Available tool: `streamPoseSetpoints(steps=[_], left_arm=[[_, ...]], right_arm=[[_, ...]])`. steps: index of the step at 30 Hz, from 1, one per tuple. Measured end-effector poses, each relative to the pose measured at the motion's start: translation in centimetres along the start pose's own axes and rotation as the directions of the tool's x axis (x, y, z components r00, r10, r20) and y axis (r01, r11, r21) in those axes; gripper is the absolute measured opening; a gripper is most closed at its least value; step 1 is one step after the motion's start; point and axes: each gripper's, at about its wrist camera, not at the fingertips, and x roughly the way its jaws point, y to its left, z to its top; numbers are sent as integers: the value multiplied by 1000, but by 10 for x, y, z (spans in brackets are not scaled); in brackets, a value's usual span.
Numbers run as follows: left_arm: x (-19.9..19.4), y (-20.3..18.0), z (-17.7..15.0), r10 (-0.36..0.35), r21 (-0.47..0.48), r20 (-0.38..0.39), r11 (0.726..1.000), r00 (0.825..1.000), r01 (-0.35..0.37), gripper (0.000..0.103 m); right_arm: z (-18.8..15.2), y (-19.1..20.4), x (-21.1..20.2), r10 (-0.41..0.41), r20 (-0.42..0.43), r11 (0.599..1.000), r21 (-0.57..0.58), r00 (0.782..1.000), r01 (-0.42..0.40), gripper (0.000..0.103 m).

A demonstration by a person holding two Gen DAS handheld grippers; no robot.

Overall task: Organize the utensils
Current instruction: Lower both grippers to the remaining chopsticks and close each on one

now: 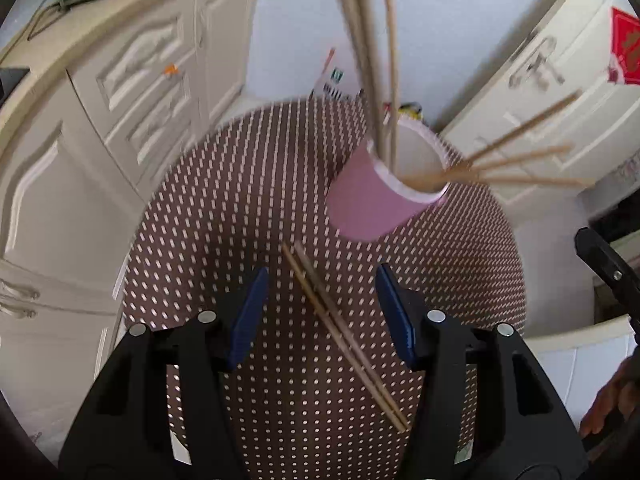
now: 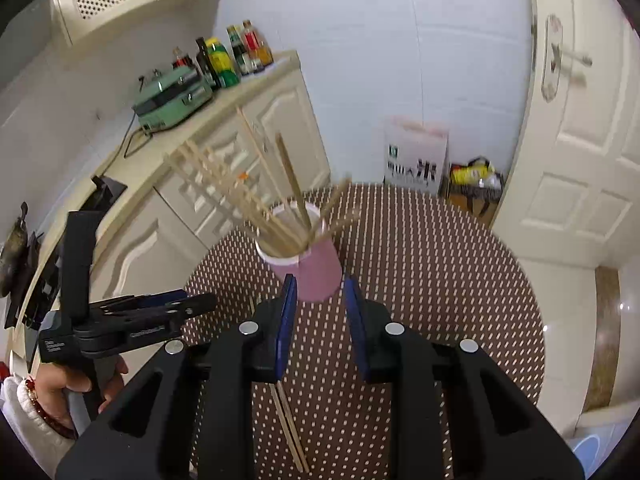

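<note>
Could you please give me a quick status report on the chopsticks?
Both hand-held grippers open, empty: left, right. Two chopsticks lie on the table under the left; the rest stand in the pink cup. Nothing in the way.

chopsticks (image 1: 362, 20) in the cup blurred, tops cut off, loose pair (image 2: 289, 428) partly hidden by jaws

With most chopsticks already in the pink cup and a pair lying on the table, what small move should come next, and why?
Probably lower the left gripper and close it on the loose chopsticks. They lie flat on the dotted tablecloth, between its open fingers and short of the pink cup, which holds the rest. The right gripper is open too, facing the cup and holding nothing.
</note>
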Motion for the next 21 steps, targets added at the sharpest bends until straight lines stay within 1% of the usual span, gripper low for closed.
streamPoseSetpoints(steps=[4, 8, 9, 12, 14, 16, 21], left_arm=[[35, 5, -10, 33, -4, -78, 999, 996, -33, 55], [59, 5, -17, 59, 10, -112, 998, 992, -58, 55], [66, 4, -19, 75, 21, -121, 997, 990, -73, 55], [77, 2, -22, 90, 35, -138, 996, 986, -86, 55], [84, 2, -24, 120, 57, -148, 992, 982, -113, 53], [89, 2, -24, 127, 59, -158, 991, 979, -119, 52], [92, 2, -19, 145, 60, -146, 989, 979, -137, 52]], right_arm=[[-17, -1, 19, -1, -65, 1000, 1, 998, 1, 23], [-32, -4, 33, 1, -120, 1000, 19, 993, 1, 23], [-35, -6, 37, 3, -133, 1000, 24, 991, 1, 23], [-42, -10, 43, 5, -159, 999, 33, 987, 0, 23], [-43, -10, 47, 7, -171, 999, 35, 985, -1, 23], [-44, -10, 52, 8, -182, 999, 38, 983, -1, 23], [-44, -9, 64, 17, -204, 999, 48, 979, -7, 23]])
